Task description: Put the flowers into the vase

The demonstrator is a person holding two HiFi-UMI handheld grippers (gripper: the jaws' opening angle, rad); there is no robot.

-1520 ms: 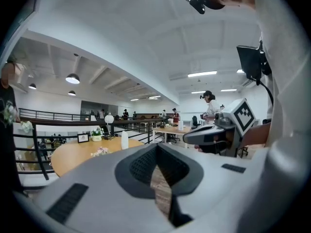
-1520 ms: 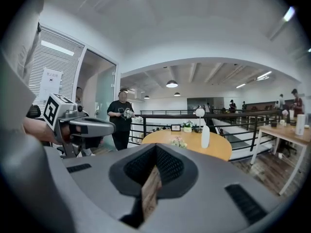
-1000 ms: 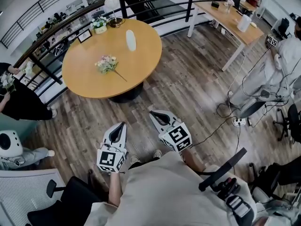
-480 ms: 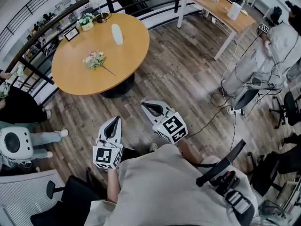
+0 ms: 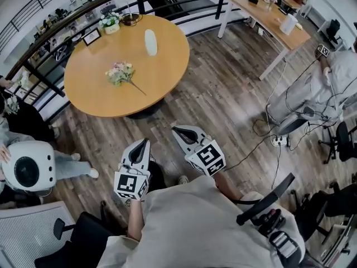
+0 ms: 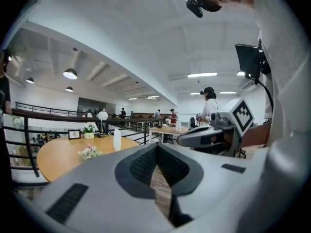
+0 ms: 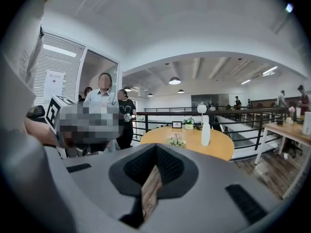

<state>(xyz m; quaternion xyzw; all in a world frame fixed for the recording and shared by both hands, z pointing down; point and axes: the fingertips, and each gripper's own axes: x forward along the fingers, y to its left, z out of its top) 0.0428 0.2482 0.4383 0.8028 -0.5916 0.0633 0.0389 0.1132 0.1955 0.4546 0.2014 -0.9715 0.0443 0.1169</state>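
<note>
I am holding the left hand-held gripper (image 5: 146, 142) out in front of my body at about waist height. Its jaws are pressed together at the tips with nothing between them. It is pointing almost level, tipped a little downward, towards the counter. My left forearm (image 5: 134, 221) is reaching out from under my beige shirt (image 5: 189, 228) behind the gripper's marker cube.

I am carrying the right hand-held gripper (image 5: 174, 129) just beside it, a little further forward and angled slightly inward. Its jaws are likewise closed and empty, and my right forearm (image 5: 223, 183) is stretching out behind it. The two grippers are close together but not touching.

Below both of them is the dark wood plank floor (image 5: 223, 94). I am standing well back from the round light-wood counter (image 5: 100, 96), which lies ahead and to my left.

The small bunch of pale pink and white flowers (image 5: 121, 72) is lying on its side near the middle of the counter, with its thin stem trailing towards me. The slim white vase (image 5: 150, 42) is standing upright further back, well apart from the flowers.

Near the far edge are a small potted plant (image 5: 111, 24) and a dark picture frame (image 5: 91, 37), and a black metal railing (image 5: 184, 4) is curving behind the counter.
</note>
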